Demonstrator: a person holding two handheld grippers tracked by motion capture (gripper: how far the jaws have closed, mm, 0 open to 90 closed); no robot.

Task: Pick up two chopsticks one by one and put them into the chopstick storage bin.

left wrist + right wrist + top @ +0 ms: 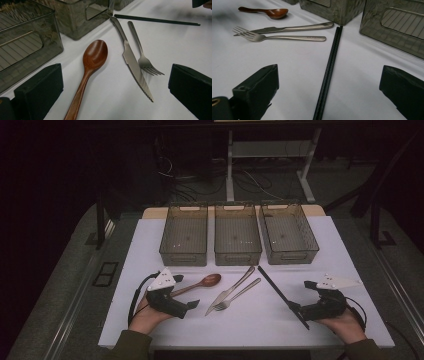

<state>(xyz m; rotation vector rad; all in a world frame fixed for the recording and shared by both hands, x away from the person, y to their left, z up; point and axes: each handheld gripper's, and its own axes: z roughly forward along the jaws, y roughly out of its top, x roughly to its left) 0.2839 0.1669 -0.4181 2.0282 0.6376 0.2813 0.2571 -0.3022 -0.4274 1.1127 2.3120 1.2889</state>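
Observation:
On the white tabletop (150, 250) lie a wooden spoon (202, 282), a steel knife (230, 290), a fork (237, 295) and a pair of black chopsticks (282, 295). My left gripper (186, 291) rests at the front left, open, with the spoon's handle (82, 90) running up between its jaws, untouched. Knife (132, 62) and fork (143, 57) lie just right of the spoon. My right gripper (301, 296) rests at the front right, open. The chopsticks (329, 67) pass between its jaws without contact. Left gripper (116, 77) and right gripper (329, 73) both hold nothing.
Three smoky see-through bins stand side by side at the back of the table: left (183, 255), middle (237, 256), right (292, 255). All look empty. The table's front edge lies just under both hands. Cables and desk legs lie on the floor beyond.

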